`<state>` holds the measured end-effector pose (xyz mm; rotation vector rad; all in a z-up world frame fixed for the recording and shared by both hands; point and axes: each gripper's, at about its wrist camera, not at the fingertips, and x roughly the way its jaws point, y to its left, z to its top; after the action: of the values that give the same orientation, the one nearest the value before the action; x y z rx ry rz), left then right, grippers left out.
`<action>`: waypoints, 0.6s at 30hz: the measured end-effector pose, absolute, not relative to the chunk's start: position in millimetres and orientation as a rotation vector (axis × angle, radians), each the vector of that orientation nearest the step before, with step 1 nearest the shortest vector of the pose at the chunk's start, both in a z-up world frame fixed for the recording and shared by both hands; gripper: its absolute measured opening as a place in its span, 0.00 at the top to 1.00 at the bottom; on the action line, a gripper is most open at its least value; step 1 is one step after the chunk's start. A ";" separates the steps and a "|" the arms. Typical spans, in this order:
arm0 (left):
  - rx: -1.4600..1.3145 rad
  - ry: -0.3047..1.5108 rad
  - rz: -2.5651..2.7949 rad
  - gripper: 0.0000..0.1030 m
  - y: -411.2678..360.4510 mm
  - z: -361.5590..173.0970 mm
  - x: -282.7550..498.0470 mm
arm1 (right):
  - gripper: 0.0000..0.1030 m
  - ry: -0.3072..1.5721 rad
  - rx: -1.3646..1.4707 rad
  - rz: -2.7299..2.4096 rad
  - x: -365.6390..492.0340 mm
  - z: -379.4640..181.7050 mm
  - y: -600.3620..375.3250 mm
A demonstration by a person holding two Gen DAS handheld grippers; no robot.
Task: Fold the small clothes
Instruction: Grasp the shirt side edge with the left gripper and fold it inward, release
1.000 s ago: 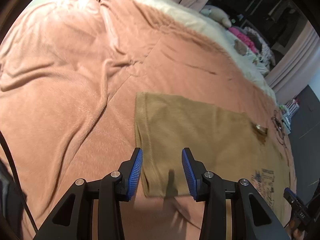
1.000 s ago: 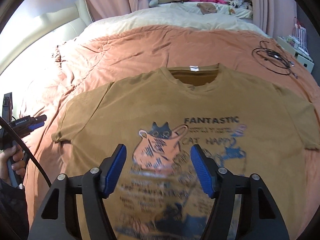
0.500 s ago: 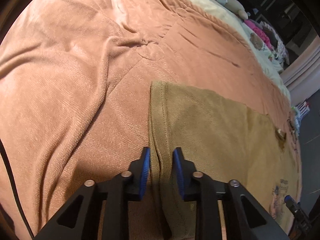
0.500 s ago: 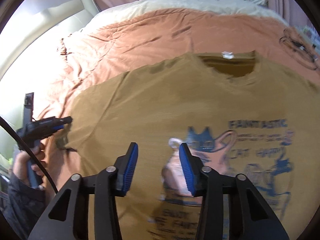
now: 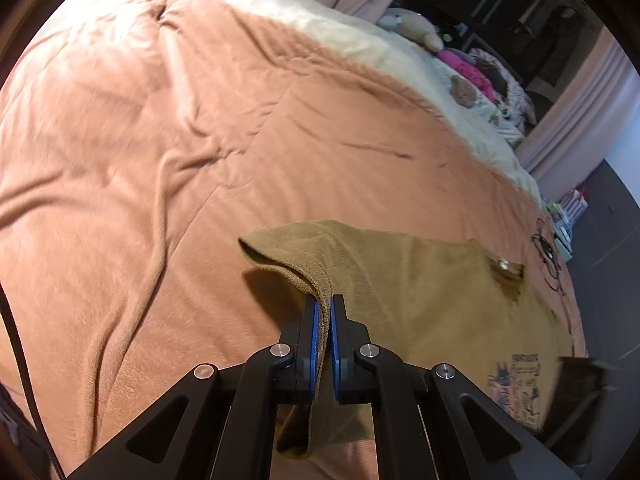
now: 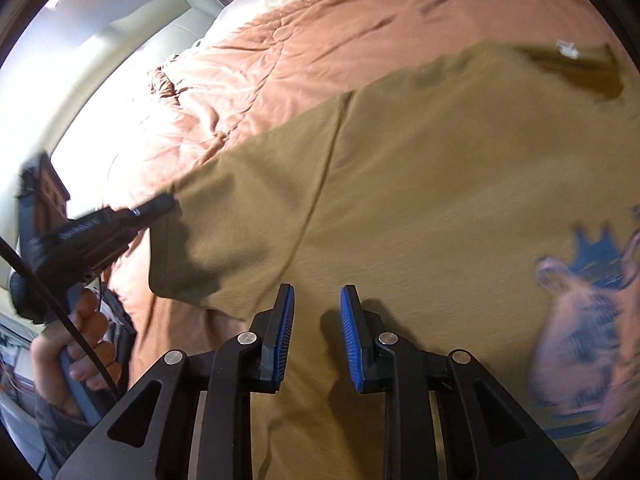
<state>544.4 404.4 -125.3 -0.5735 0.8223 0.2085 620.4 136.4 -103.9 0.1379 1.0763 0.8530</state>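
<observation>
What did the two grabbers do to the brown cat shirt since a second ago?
The left gripper closed on the sleeve hem of the brown T-shirt and lifted it off the orange blanket. The right gripper dropped closer to the shirt and slid toward that sleeve; its jaws have been closing but still stand apart, nothing pinched. The rest of the shirt stays spread flat, cat print up.

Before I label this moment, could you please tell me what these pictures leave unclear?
- Left wrist view: the T-shirt print is tiny, its lower part cut off by the frame edge.
- Right wrist view: the cat print is motion-blurred.
- Right wrist view: the shirt's hem is hidden below the right gripper.
</observation>
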 end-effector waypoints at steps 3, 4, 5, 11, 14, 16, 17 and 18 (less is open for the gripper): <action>-0.557 0.809 0.181 0.95 396.8 -109.1 546.3 | 0.79 1.118 0.176 0.860 625.1 -122.0 145.5; -0.548 0.806 0.173 0.95 393.9 -104.6 547.2 | 0.79 1.128 0.183 0.860 627.1 -127.5 148.6; -0.545 0.804 0.159 0.95 389.5 -100.7 547.9 | 0.79 1.136 0.189 0.863 628.9 -133.4 151.9; -0.537 0.811 0.088 0.95 363.6 -85.7 553.2 | 0.79 1.167 0.191 0.936 641.5 -140.1 160.7; -0.523 0.816 0.058 0.95 348.6 -78.3 557.1 | 0.79 1.172 0.188 0.918 648.1 -137.1 149.2; -0.505 0.821 0.040 0.95 335.6 -73.6 560.4 | 0.77 1.154 0.190 0.912 651.7 -133.4 138.2; -0.497 0.822 0.033 0.95 329.8 -72.8 560.8 | 0.74 1.146 0.184 0.900 653.3 -129.7 133.6; -0.489 0.825 0.025 0.95 324.7 -71.5 562.2 | 0.66 1.138 0.178 0.885 653.1 -121.6 129.2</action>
<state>562.2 324.7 -71.5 -0.4885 0.8252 0.0247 653.1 129.2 -121.6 0.1784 1.1385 0.8850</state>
